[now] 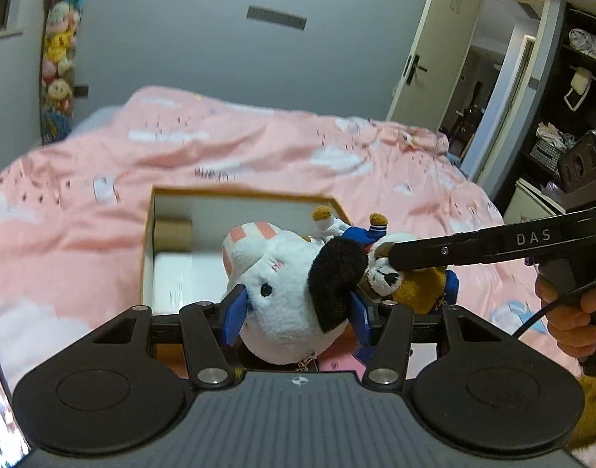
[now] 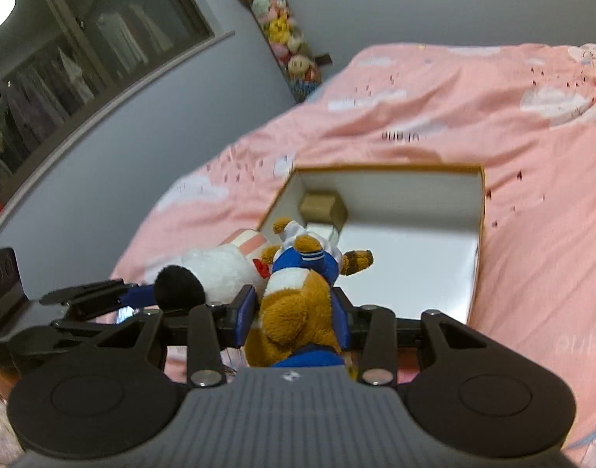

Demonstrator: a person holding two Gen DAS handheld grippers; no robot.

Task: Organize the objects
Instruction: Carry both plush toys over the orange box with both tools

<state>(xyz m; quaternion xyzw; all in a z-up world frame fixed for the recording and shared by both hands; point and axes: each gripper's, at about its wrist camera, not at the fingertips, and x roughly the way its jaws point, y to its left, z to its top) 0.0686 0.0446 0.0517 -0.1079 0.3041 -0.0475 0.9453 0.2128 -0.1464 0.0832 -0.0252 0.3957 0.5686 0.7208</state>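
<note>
Left gripper [image 1: 298, 314] is clamped on a white plush dog [image 1: 286, 292] — blue pads [image 1: 235, 312] press into both sides of its round body, black ear flopped toward the right pad, pink-striped cap at the far end. The plush is held up off the bed, in front of the near left corner of the open box [image 1: 149, 241].

Right gripper [image 2: 294, 314] pinches a brown plush dog in a blue sailor outfit [image 2: 298, 304]; the pads [image 2: 246, 319] squeeze its brown body and its legs stick out toward the box. In the left wrist view the right gripper's black finger reaches in from the right edge and the brown plush's face sits just beside the white plush's black ear — the two toys look to be touching, though blur makes that hard to confirm. A hand [image 1: 570, 312] wraps the right gripper's handle at the right edge of that view.

The box [image 2: 481, 210] rests on the pink cloud-print bedcover [image 1: 259, 144], white inside with a tan rim. A small cardboard block [image 2: 323, 210] sits in its far left corner; the rest of the floor that shows is bare white.

Beyond the bed's far left corner, a hanging column of stuffed toys [image 1: 60, 50] runs down the grey wall. An open door [image 1: 422, 58] stands past the far right corner.
</note>
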